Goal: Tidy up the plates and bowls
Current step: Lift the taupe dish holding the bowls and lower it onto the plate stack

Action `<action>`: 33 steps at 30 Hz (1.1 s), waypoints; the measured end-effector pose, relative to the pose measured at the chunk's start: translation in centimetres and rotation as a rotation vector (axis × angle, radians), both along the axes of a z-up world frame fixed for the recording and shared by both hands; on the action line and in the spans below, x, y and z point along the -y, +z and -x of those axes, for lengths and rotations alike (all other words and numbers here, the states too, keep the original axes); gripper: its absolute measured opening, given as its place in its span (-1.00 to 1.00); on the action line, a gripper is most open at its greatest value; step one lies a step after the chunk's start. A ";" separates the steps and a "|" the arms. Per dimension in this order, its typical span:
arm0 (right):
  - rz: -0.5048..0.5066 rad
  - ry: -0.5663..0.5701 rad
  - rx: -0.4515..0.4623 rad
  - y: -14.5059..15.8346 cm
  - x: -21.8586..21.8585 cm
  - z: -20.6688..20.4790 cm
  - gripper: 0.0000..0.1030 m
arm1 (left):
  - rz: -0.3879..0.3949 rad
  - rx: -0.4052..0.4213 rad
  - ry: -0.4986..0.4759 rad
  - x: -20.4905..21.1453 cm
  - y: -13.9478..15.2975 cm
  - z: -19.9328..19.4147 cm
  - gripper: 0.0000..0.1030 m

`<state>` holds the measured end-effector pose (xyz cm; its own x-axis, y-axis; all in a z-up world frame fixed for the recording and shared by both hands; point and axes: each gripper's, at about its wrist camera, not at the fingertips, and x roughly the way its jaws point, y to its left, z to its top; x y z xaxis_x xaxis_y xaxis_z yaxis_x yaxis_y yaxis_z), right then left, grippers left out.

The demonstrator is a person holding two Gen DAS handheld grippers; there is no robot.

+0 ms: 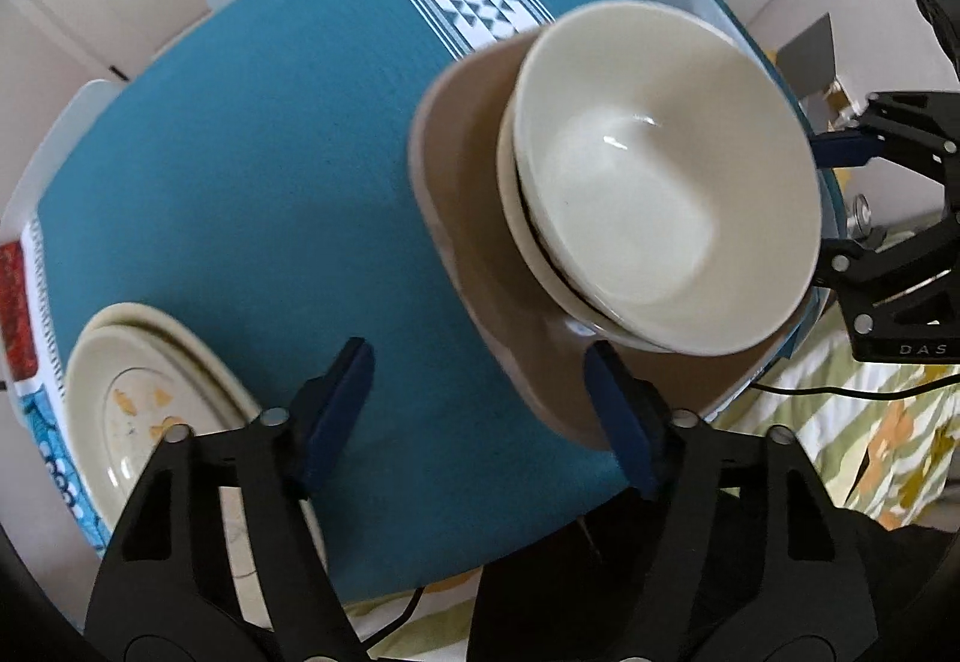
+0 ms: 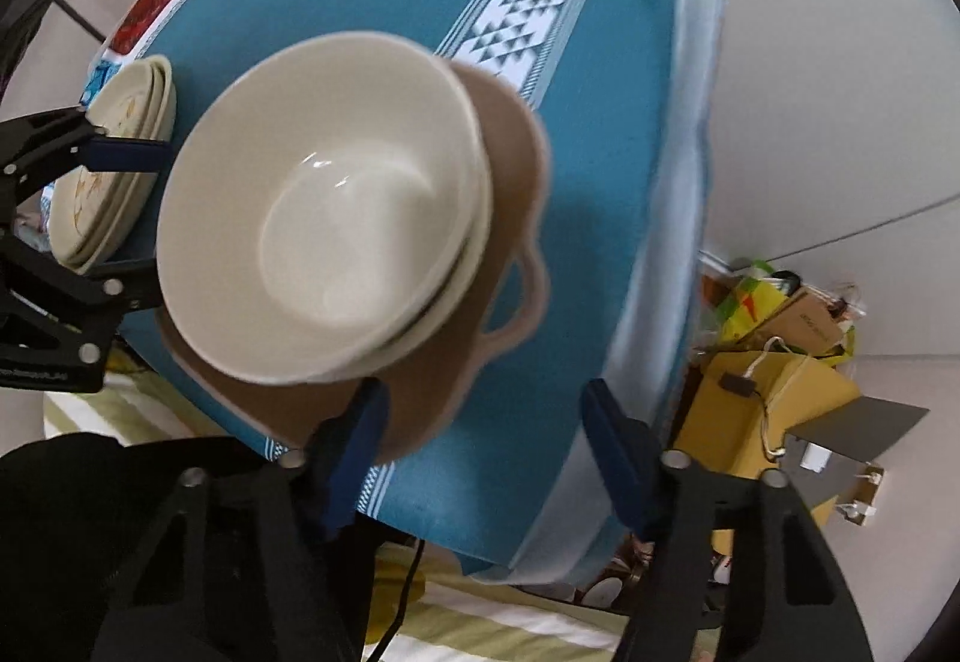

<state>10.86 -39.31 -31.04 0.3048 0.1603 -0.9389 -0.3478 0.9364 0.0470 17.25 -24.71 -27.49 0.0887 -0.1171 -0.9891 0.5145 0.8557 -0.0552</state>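
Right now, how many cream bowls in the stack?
2 visible. The top bowl is nested in the lower bowl, whose rim shows beneath it. Both sit on the brown tray over the teal cloth. More could be hidden inside the nest.

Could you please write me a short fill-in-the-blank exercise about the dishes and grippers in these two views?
1. The cream bowls are nested on a ____ tray.
2. The tablecloth is mostly ____ in colour.
3. The plates are stacked, and the top one bears ____ stains.
4. The left gripper and the right gripper both have their jaws ____.

Missing words: brown; teal; orange; open
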 end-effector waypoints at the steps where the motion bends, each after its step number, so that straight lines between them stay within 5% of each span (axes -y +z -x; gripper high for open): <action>1: -0.009 0.011 -0.005 -0.3 -0.2 -0.2 0.04 | 0.002 -0.006 -0.010 0.0 -0.3 0.0 0.11; 10: -0.126 0.046 -0.001 -3.0 -0.4 -1.0 -0.54 | 0.083 -0.017 -0.036 0.9 -2.1 0.3 -0.67; 13: -0.141 0.050 0.034 -3.2 -0.4 -0.9 -0.70 | 0.078 0.019 -0.057 1.4 -2.0 1.0 -0.71; 23: -0.151 0.051 0.104 -3.0 -0.2 -0.1 -0.71 | 0.055 0.097 -0.054 1.8 -1.1 2.5 -0.72; 33: -0.136 0.097 0.177 1.4 -0.4 0.1 -0.71 | 0.050 0.175 0.010 1.8 4.0 2.9 -0.72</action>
<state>10.73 -38.86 -29.65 0.4397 0.3177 -0.8401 -0.4497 0.8875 0.1002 14.32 -26.46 -23.53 0.2606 -0.1637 -0.9515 0.5112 0.8594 -0.0078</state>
